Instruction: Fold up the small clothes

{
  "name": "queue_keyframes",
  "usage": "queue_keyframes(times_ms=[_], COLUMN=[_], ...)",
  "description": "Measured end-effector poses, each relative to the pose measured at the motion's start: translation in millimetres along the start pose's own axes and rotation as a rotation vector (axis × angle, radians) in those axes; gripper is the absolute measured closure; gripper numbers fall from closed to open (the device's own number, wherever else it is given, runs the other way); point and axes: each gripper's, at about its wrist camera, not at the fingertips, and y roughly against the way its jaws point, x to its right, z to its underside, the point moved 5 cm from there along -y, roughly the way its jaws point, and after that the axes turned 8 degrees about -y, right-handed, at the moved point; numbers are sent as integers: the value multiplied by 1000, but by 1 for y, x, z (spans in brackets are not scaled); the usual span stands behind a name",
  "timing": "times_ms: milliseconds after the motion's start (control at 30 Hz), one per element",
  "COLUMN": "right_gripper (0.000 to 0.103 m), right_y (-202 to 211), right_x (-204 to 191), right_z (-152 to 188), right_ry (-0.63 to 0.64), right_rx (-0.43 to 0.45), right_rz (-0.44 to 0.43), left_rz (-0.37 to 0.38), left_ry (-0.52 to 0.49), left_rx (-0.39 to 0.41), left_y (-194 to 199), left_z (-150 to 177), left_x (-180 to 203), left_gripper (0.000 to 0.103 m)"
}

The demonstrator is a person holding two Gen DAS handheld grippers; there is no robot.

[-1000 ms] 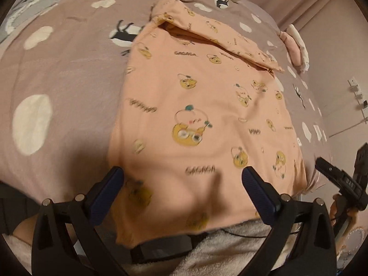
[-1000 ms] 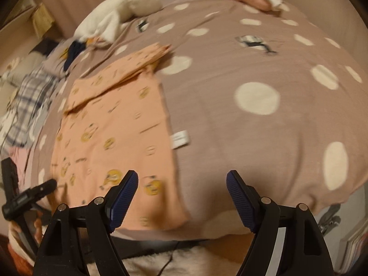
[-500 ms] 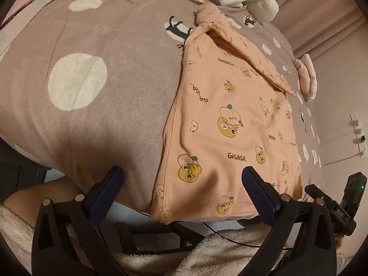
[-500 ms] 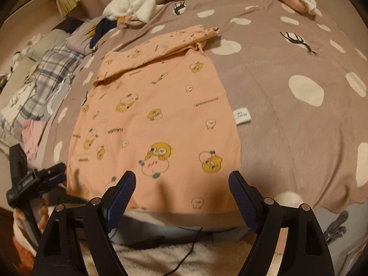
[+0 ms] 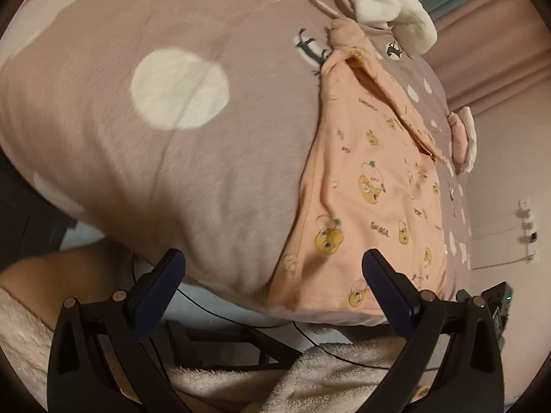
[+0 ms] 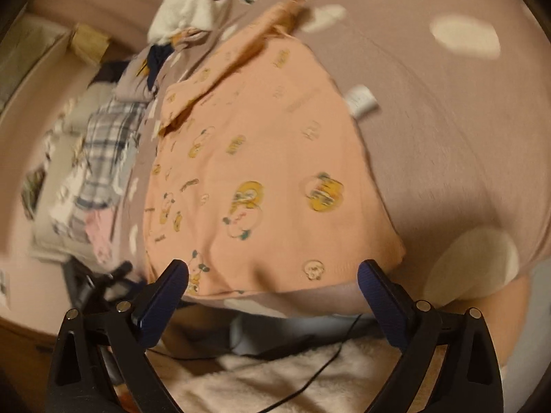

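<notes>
A small peach garment (image 5: 372,192) printed with yellow cartoon bears lies flat on a mauve bedspread (image 5: 206,130) with cream dots. Its far end is folded over. It also shows in the right wrist view (image 6: 268,179), with a white label (image 6: 361,101) at its right edge. My left gripper (image 5: 272,272) is open and empty, hovering off the bed's near edge by the garment's near left corner. My right gripper (image 6: 273,282) is open and empty, just short of the garment's near hem. The right gripper's body (image 5: 496,303) shows at the lower right of the left wrist view.
A white plush (image 5: 389,3) lies at the bed's far end. A pink and white cloth (image 5: 463,137) sits at the far right edge. Plaid and other clothes (image 6: 103,151) are piled left of the garment. A fluffy cream robe (image 6: 275,378) and a black cable (image 6: 323,368) are below the grippers.
Both grippers stayed open. The left one swung left and back, off the garment to its left corner. The right one swung left until the near hem centred between its fingers.
</notes>
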Motion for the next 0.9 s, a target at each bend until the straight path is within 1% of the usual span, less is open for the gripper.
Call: queue_keyframes(times_ms=[33, 67, 100, 167, 200, 300, 333, 433, 567, 667, 733, 900], right_gripper=[4, 4, 4, 4, 4, 4, 4, 4, 4, 4, 4, 4], right_y=[2, 5, 7, 12, 14, 20, 21, 26, 27, 29, 28, 28], right_x=[3, 6, 9, 13, 14, 19, 20, 24, 32, 35, 35, 37], right_z=[0, 0, -1, 0, 1, 2, 2, 0, -8, -8, -8, -6], right_ry=[-34, -70, -110, -150, -156, -144, -142, -151, -160, -164, -158, -155], right_rx=[9, 19, 25, 31, 36, 68, 77, 94, 117, 120, 118, 118], right_rz=[-30, -76, -118, -146, -144, -78, -60, -71, -55, -60, -53, -40], left_rz=[35, 95, 133, 192, 198, 155, 154, 152, 108, 90, 88, 87], left_ry=[3, 11, 23, 47, 50, 60, 54, 36, -6, -34, -39, -10], left_rx=[-12, -38, -51, -72, -77, -102, -101, -84, -72, -56, -43, -20], left_y=[-1, -6, -9, -16, -20, -32, -34, -34, -35, -33, -32, -29], left_z=[2, 6, 9, 13, 14, 15, 14, 11, 12, 14, 13, 8], left_x=[1, 4, 6, 11, 13, 18, 20, 30, 33, 34, 34, 34], left_gripper=[1, 1, 1, 1, 1, 1, 1, 1, 1, 1, 1, 1])
